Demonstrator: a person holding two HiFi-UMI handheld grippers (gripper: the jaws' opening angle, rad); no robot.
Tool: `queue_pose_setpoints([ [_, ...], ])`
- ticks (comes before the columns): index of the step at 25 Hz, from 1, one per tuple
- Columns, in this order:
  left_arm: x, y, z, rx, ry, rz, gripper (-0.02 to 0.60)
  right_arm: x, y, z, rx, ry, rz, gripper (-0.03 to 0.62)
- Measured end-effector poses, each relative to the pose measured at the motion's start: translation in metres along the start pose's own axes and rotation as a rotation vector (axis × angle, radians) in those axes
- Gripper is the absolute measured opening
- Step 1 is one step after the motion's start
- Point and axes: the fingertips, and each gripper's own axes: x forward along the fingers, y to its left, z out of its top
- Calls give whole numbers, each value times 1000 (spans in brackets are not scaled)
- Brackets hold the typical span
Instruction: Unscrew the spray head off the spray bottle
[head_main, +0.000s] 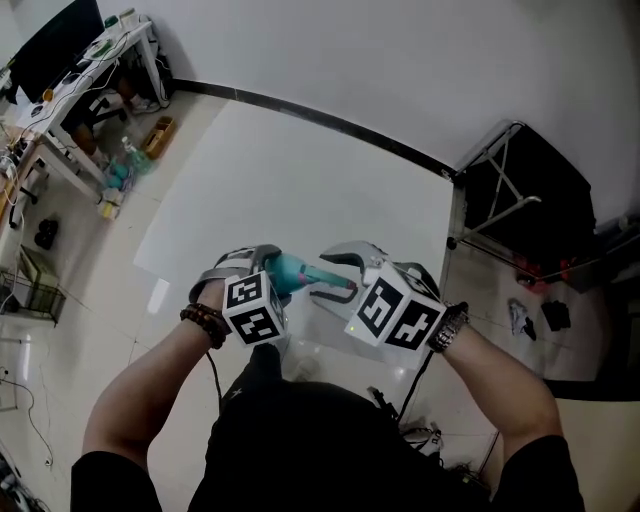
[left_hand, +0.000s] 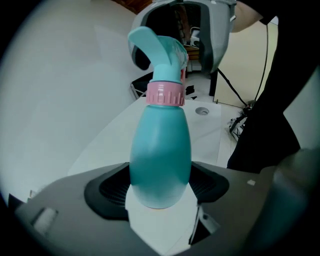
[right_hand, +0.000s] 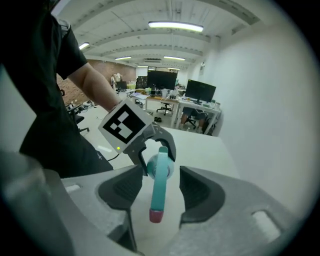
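A teal spray bottle (left_hand: 160, 150) with a pink collar (left_hand: 165, 94) and a teal spray head (left_hand: 159, 50) is held in the air over the white table (head_main: 300, 170). My left gripper (head_main: 268, 268) is shut on the bottle's body, which sits between its pads (left_hand: 107, 187). In the right gripper view the spray head's long nozzle (right_hand: 160, 182) with its pink tip (right_hand: 156, 215) lies between the jaws of my right gripper (right_hand: 160, 191). Those jaws stand open, clear of the nozzle on both sides. In the head view the right gripper (head_main: 338, 275) faces the left one across the spray head (head_main: 325, 276).
The person's dark-clothed body (head_main: 330, 440) is close below both grippers. Desks with monitors (head_main: 70, 60) stand at the far left, and a black folding frame (head_main: 520, 190) is beyond the table's right edge. A cable (head_main: 415, 385) hangs from the right gripper.
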Motion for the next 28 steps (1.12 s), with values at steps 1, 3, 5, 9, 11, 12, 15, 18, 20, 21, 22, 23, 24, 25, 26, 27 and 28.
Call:
queue_pose_setpoints([
  [1, -1, -5, 0, 15, 11, -4, 388, 4, 6, -3, -9, 20, 23, 215],
  [3, -4, -12, 3, 43, 30, -7, 388, 9, 17, -8, -17, 46, 60, 215],
  [5, -5, -17, 4, 65, 46, -6, 388, 12, 23, -13, -15, 58, 74, 214],
  [9, -8, -24, 6, 89, 76, -1, 388, 15, 26, -18, -4, 68, 61, 192],
  [11, -9, -28, 6, 98, 92, -2, 388, 15, 28, -19, -3, 67, 52, 161],
  [12, -9, -29, 5, 100, 99, -3, 388, 15, 29, -20, -4, 66, 48, 142],
  [15, -9, -34, 4, 100, 112, -14, 388, 15, 33, -22, -15, 64, 40, 131],
  [18, -9, -39, 5, 103, 118, -43, 387, 14, 37, -24, -80, 59, 33, 129],
  [20, -10, -44, 5, 111, 120, -72, 387, 13, 42, -26, -166, 59, 25, 129],
  [21, -10, -47, 6, 115, 120, -88, 387, 13, 44, -26, -215, 60, 21, 129],
  [22, -11, -49, 6, 120, 119, -105, 387, 12, 47, -27, -267, 62, 16, 127],
  [23, -11, -52, 6, 126, 118, -122, 387, 12, 50, -28, -324, 65, 11, 127],
  [24, -12, -54, 6, 135, 117, -139, 387, 11, 52, -29, -386, 68, 4, 126],
  [25, -13, -57, 6, 145, 115, -155, 387, 10, 55, -30, -450, 71, -4, 124],
  [26, -14, -60, 7, 157, 114, -169, 386, 9, 58, -31, -516, 74, -11, 124],
  [27, -15, -63, 8, 170, 114, -183, 385, 8, 61, -33, -582, 78, -19, 124],
  [28, -16, -65, 9, 182, 115, -196, 385, 6, 64, -35, -648, 84, -26, 124],
])
